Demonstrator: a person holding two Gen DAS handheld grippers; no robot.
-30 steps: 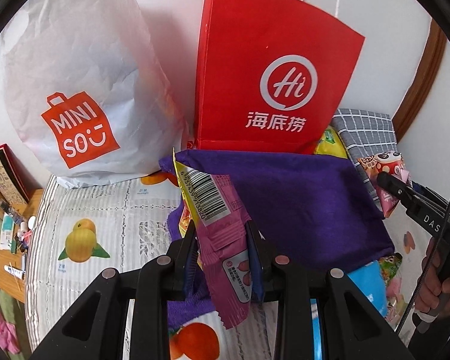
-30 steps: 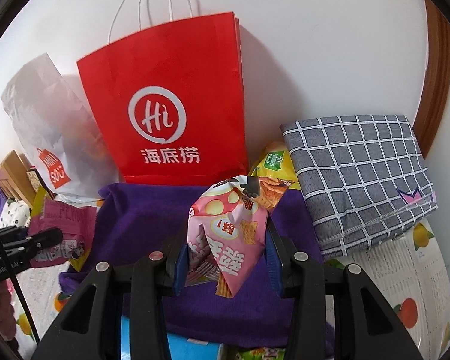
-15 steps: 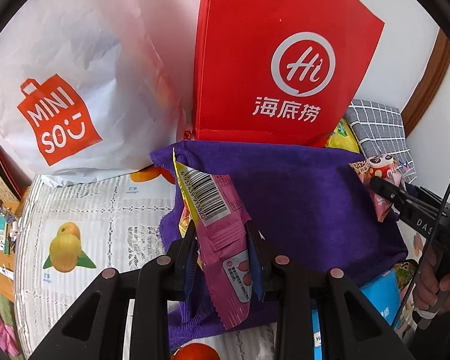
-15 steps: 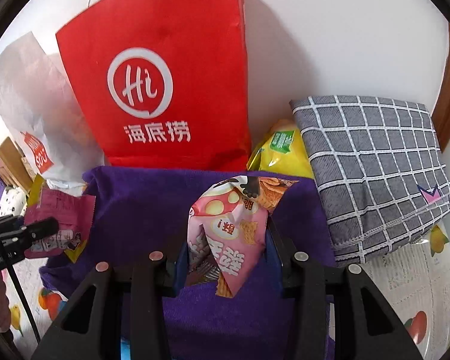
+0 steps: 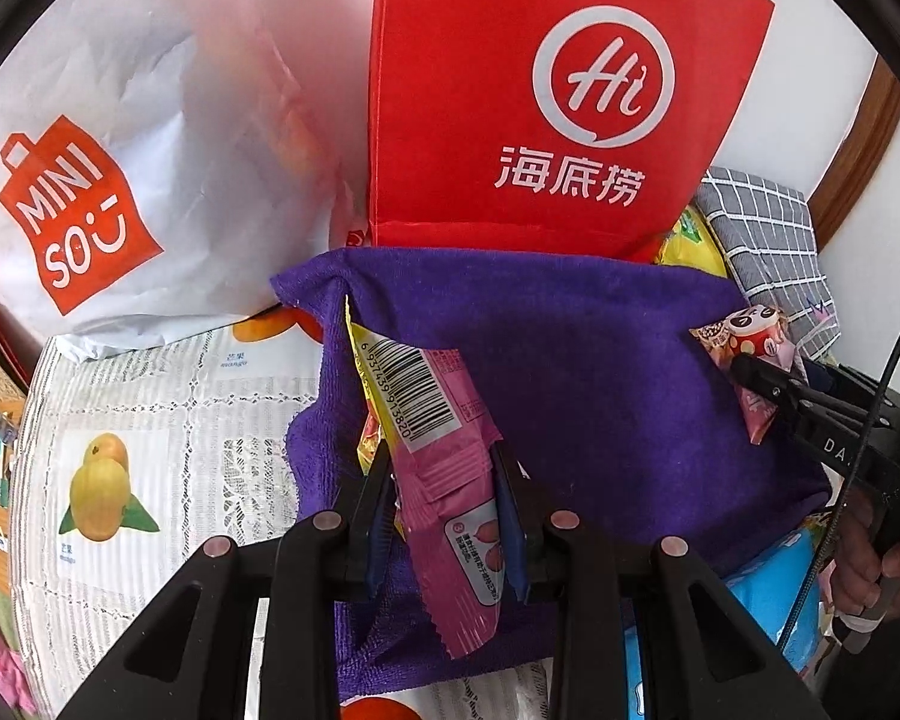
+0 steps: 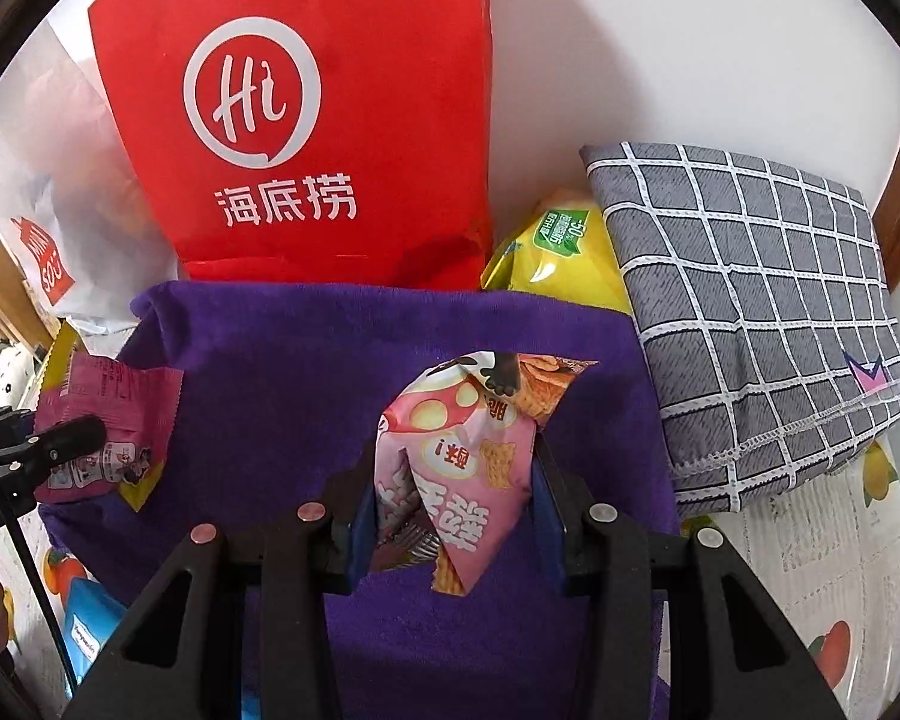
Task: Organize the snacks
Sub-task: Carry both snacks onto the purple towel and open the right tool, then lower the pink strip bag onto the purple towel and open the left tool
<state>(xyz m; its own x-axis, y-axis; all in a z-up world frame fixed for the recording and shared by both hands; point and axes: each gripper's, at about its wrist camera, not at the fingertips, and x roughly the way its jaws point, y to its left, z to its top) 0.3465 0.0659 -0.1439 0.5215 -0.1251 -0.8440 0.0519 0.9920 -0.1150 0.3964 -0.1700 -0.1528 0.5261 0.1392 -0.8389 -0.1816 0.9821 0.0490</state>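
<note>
My left gripper point(image 5: 444, 480) is shut on a magenta snack packet point(image 5: 444, 462) with a yellow edge and a barcode, held upright over the left part of a purple towel point(image 5: 570, 360). My right gripper point(image 6: 450, 480) is shut on a pink snack bag point(image 6: 456, 468) printed with crackers, held above the same purple towel point(image 6: 270, 360). Each gripper shows in the other's view: the right gripper point(image 5: 750, 369) with its pink bag point(image 5: 750, 336) at the right, the left gripper point(image 6: 84, 438) with the magenta packet point(image 6: 108, 420) at the left.
A red paper bag point(image 5: 540, 90) and a white Miniso bag point(image 5: 120, 150) stand against the wall behind the towel. A yellow chip bag point(image 6: 558, 258) and a grey checked cloth point(image 6: 750, 312) lie at the right. Blue packs point(image 5: 768, 594) lie by the towel's near edge on a fruit-print tablecloth point(image 5: 150, 420).
Both grippers have sunk and moved toward the purple towel and the bags behind it, which now loom larger. Each keeps its grip on its packet.
</note>
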